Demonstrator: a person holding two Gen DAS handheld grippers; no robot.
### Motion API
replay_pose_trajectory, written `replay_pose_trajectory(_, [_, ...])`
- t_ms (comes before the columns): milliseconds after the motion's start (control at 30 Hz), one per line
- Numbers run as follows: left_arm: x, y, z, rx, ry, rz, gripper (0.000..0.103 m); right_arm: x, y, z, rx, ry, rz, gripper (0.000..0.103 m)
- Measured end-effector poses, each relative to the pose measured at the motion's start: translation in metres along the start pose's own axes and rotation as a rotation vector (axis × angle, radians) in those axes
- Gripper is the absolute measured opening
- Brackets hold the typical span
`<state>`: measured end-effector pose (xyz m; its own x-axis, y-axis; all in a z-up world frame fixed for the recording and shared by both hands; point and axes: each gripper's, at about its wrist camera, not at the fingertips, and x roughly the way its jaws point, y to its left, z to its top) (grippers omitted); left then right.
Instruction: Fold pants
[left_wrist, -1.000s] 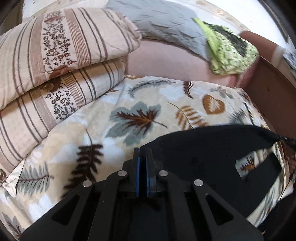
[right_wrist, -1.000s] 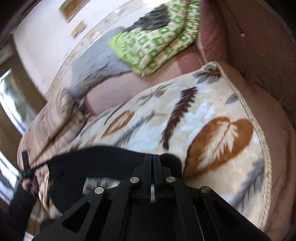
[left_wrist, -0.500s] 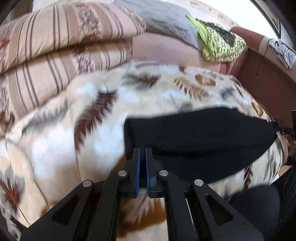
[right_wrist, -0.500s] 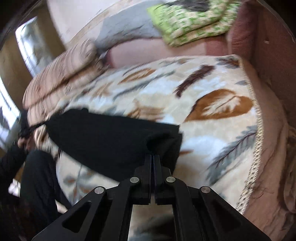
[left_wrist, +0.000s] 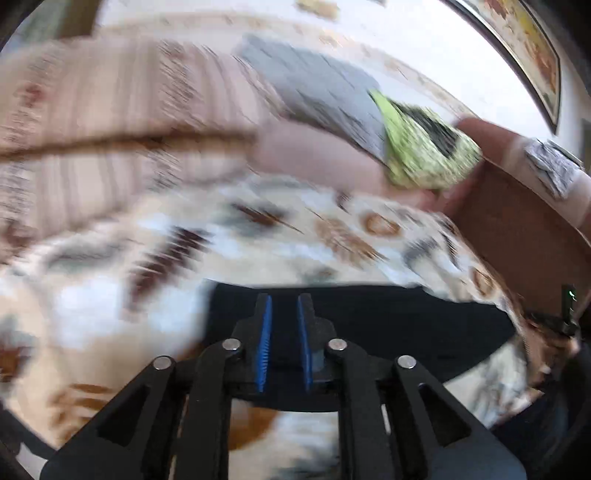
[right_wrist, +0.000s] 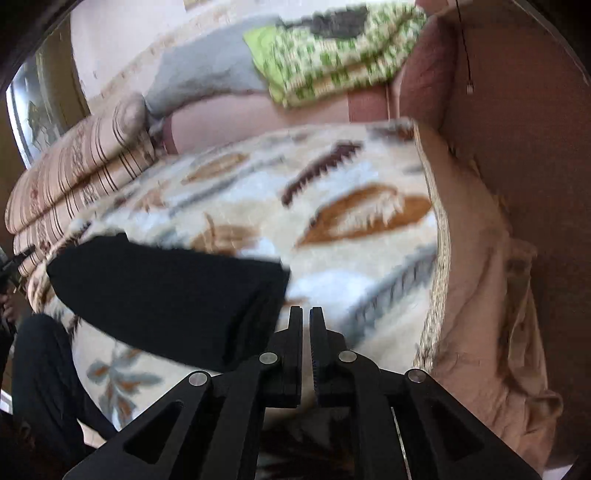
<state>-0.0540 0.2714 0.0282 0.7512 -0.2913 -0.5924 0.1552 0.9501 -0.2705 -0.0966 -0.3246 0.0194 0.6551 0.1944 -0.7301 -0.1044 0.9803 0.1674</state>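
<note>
- black pants (right_wrist: 166, 295) folded into a compact band, lying near the front edge of the leaf-print blanket (right_wrist: 332, 206)
- left gripper (left_wrist: 283, 310) just opening, nothing between
- right gripper (right_wrist: 306, 314) just parting, empty beside the fold
- little left, probably tidying only

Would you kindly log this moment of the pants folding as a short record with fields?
surface: leaf-print blanket on a bed
pants: black pants lying folded on the blanket
left claw: just been opening, a gap between its blue pads, nothing gripped, pants behind it
right claw: just been opening, narrow gap, nothing between, beside the pants' end
background: striped bedding, green patterned cloth
</note>
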Motion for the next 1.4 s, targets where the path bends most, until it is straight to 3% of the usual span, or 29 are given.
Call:
replay_pose_trajectory(100, [0.042, -0.016, -0.006, 0.025, 0.087, 0.040, 0.013, -0.006, 0.020, 0.012, -0.045, -0.072, 0.093, 0.006])
replay_pose_trajectory(133, [0.057, -0.015, -0.011, 0.018, 0.139, 0.051, 0.013, -0.001, 0.033, 0.014, -0.085, -0.056, 0.136, 0.006])
replay_pose_trajectory(233, [0.069, -0.009, -0.031, -0.007, 0.220, 0.056, 0.011, 0.027, 0.057, 0.003, -0.192, 0.098, 0.162, 0.005])
replay_pose_trajectory(300, [0.063, -0.003, -0.049, 0.008, 0.230, 0.053, 0.006, 0.049, 0.064, -0.017, -0.268, 0.249, 0.127, 0.000])
replay_pose_trajectory(333, [0.058, 0.002, -0.057, -0.011, 0.224, 0.036, 0.005, 0.053, 0.062, -0.028, -0.312, 0.272, 0.106, 0.000])
replay_pose_trajectory(400, [0.045, 0.013, -0.069, -0.081, 0.214, -0.010, 0.003, 0.045, 0.053, -0.026, -0.283, 0.248, 0.117, 0.000])
replay_pose_trajectory(467, [0.040, 0.014, -0.074, -0.094, 0.232, -0.009, 0.001, 0.041, 0.037, -0.026, -0.222, 0.232, 0.094, 0.000])
replay_pose_trajectory(500, [0.038, 0.013, -0.075, -0.085, 0.241, 0.002, 0.001, 0.039, 0.034, -0.025, -0.212, 0.221, 0.070, 0.007])
replay_pose_trajectory(567, [0.030, 0.010, -0.068, -0.088, 0.235, 0.017, 0.001, 0.033, 0.031, -0.019, -0.202, 0.183, 0.019, 0.008])
replay_pose_trajectory(667, [0.012, 0.004, -0.044, -0.080, 0.131, 0.022, 0.001, 0.019, 0.047, -0.001, -0.207, 0.073, 0.103, 0.008])
replay_pose_trajectory(733, [0.007, 0.001, -0.027, -0.098, 0.074, 0.000, 0.006, 0.009, 0.073, 0.010, -0.225, 0.009, 0.209, 0.017])
replay_pose_trajectory(800, [0.013, 0.002, -0.013, -0.127, 0.061, -0.009, 0.010, 0.009, 0.114, 0.016, -0.277, -0.016, 0.311, 0.051])
replay_pose_trajectory(833, [0.018, 0.002, -0.009, -0.136, 0.056, -0.002, 0.013, 0.012, 0.129, 0.017, -0.304, -0.025, 0.319, 0.054])
replay_pose_trajectory(900, [0.035, 0.001, -0.004, -0.131, 0.070, 0.002, 0.014, 0.024, 0.169, 0.020, -0.353, -0.028, 0.357, 0.054])
replay_pose_trajectory(1033, [0.085, 0.013, -0.025, -0.156, 0.248, 0.077, 0.012, 0.055, 0.246, 0.018, -0.463, -0.017, 0.429, 0.054])
replay_pose_trajectory(1167, [0.064, 0.020, -0.035, -0.155, 0.190, 0.070, 0.011, 0.099, 0.301, 0.011, -0.570, 0.083, 0.462, 0.050])
replay_pose_trajectory(1333, [0.045, 0.042, -0.039, -0.208, 0.143, 0.058, 0.011, 0.137, 0.341, -0.010, -0.732, 0.132, 0.388, 0.045])
replay_pose_trajectory(1400, [0.040, 0.051, -0.038, -0.237, 0.126, 0.085, 0.011, 0.143, 0.342, -0.010, -0.726, 0.113, 0.352, 0.033])
